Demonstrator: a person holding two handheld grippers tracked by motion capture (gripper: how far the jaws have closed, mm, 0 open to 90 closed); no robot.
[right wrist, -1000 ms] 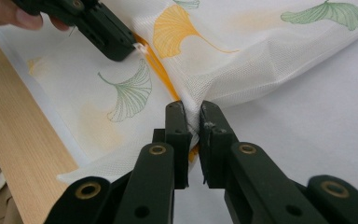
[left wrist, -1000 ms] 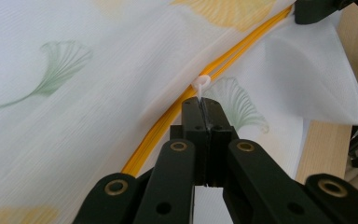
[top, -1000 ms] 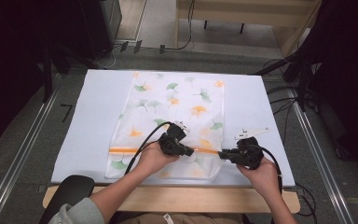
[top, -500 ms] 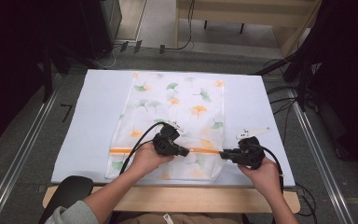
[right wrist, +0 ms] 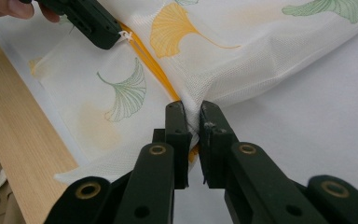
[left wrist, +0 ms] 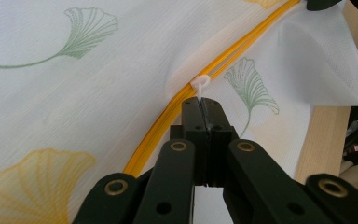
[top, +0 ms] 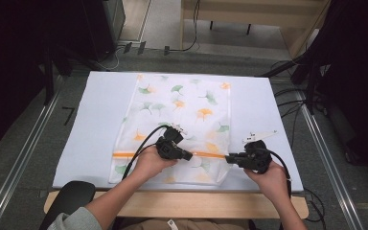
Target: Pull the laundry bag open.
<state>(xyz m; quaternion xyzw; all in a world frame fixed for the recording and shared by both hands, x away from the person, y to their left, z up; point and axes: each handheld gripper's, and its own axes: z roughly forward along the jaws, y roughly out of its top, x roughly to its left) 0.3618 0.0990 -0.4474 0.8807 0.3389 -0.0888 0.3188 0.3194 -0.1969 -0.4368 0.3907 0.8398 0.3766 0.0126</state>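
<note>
Left hand-held gripper [left wrist: 201, 108] clamped on zipper pull [left wrist: 199, 85], right hand-held gripper [right wrist: 192, 113] pinching mesh bag [right wrist: 242, 51] edge

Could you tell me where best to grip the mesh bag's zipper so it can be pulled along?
Grip the white pull tab, coming in along the orange zipper: the tab sticks up as a thin loop, fitting between closed fingers, as the left gripper shows. The right gripper pinches the mesh bag at its edge, probably bracing it.
</note>
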